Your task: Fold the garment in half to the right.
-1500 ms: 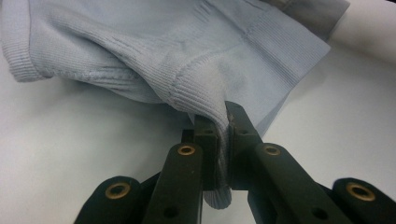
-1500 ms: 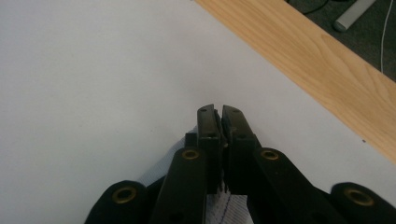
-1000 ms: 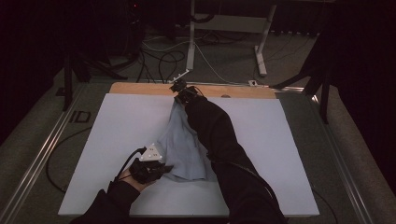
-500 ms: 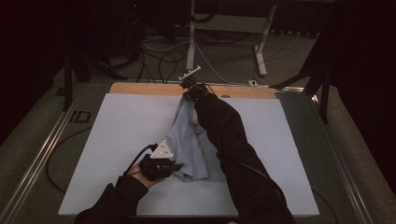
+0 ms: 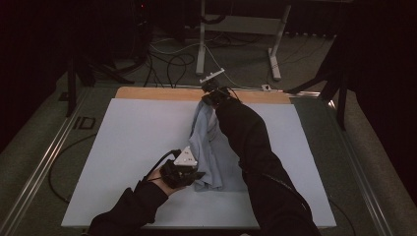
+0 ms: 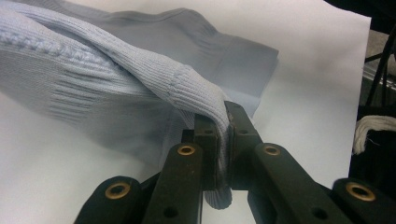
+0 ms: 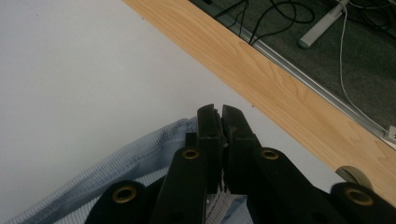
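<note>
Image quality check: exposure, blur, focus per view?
High view: dim, the surroundings near black, the white table sheet brightest. Left gripper view: sharp on the blue knit garment in the left claw, the right edge blurred. Right gripper view: evenly lit, the right claw crisp.

The high view is dim: the room around the table lies almost black, and the white table sheet [image 5: 128, 142] is the one evenly lit area, with dark sleeves losing detail. Both gripper views are far brighter. The knit garment [image 6: 93, 79] shows sharp ribbing and casts a soft shadow beneath itself; the nearest jaw parts blur slightly. The wooden strip [image 7: 261, 70] is crisp, without glare.
</note>
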